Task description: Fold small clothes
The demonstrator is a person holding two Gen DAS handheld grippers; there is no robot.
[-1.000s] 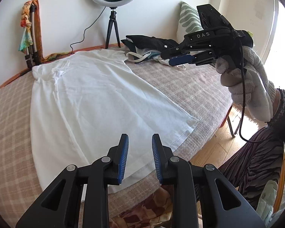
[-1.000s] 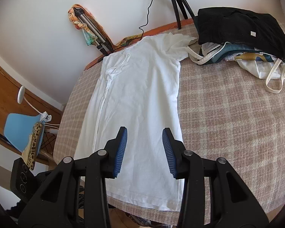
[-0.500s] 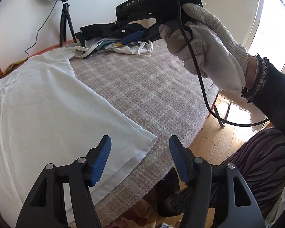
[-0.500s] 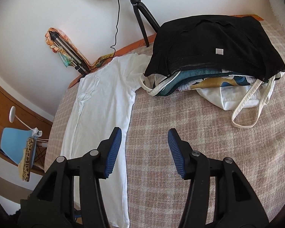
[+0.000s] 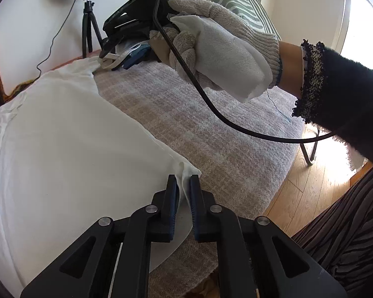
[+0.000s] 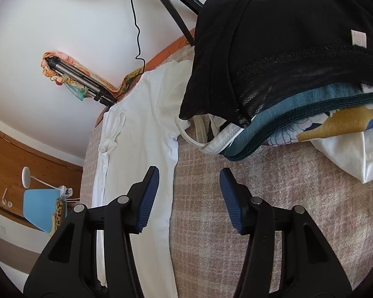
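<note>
Black hand-held gripper (image 5: 182,186) with blue ribbed pads, silver screws; knit glove (image 5: 221,49), lace-cuffed black sleeve (image 5: 340,99).

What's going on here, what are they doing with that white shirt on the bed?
A person is starting to fold a white shirt spread flat on a checked bed cover. The left hand-held gripper is shut on the shirt's near hem corner. The right hand-held gripper, held in a gloved hand, is open with nothing between its jaws, hovering over the shirt's edge near the sleeve, beside a pile of other clothes. No fold has been made yet.
</note>
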